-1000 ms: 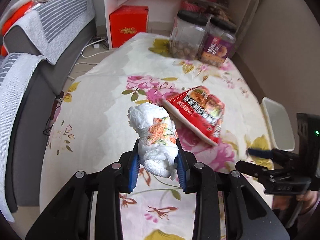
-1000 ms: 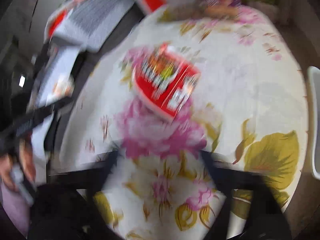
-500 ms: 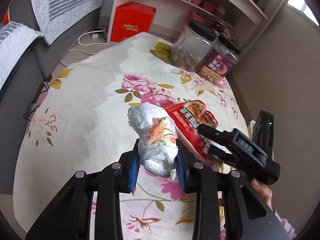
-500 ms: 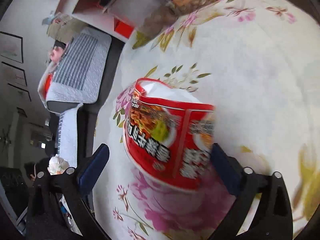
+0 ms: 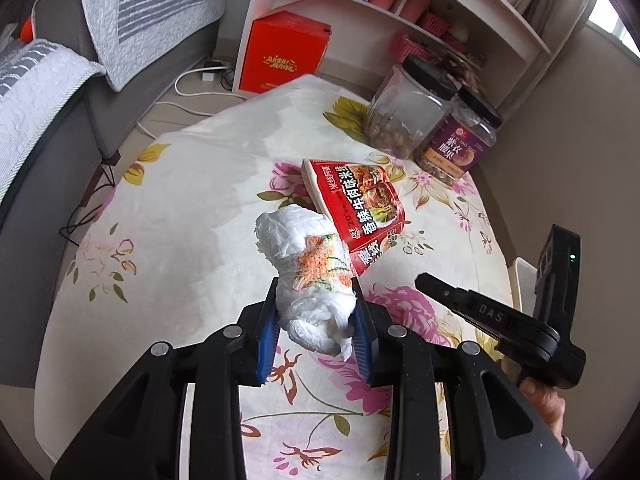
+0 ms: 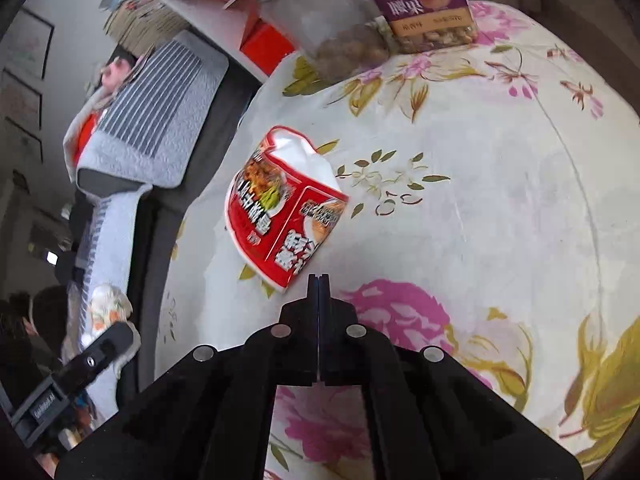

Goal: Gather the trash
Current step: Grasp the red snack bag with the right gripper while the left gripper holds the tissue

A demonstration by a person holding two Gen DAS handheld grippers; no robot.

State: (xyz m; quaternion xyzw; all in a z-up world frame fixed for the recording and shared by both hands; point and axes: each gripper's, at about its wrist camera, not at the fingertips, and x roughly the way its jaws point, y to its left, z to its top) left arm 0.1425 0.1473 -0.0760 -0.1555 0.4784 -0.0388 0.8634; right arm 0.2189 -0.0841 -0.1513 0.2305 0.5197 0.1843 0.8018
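Note:
A crumpled white tissue wad (image 5: pixel 304 248) with an orange flower print sits clamped between the blue pads of my left gripper (image 5: pixel 315 285), held above the floral tablecloth (image 5: pixel 192 200). A red instant-noodle wrapper (image 5: pixel 356 208) lies flat on the cloth just beyond it. My right gripper (image 5: pixel 424 280) comes in from the right, shut, its tip a little short of the wrapper's near corner. In the right wrist view the fingers of the right gripper (image 6: pixel 318 278) meet with nothing seen between them, right beside the wrapper (image 6: pixel 280 216). The left gripper (image 6: pixel 100 344) and the tissue (image 6: pixel 106 304) show at the lower left.
Two black-lidded plastic jars (image 5: pixel 404 116) (image 5: pixel 456 140) stand at the table's far end. A red box (image 5: pixel 286 58) and a white shelf (image 5: pixel 400 12) are behind them. A grey sofa (image 5: pixel 60 100) runs along the left. A white bin (image 5: pixel 524 280) stands off the right edge.
The right gripper stood open around the red wrapper half a second ago; now it is shut and drawn back to the wrapper's near corner. The left gripper still holds the tissue.

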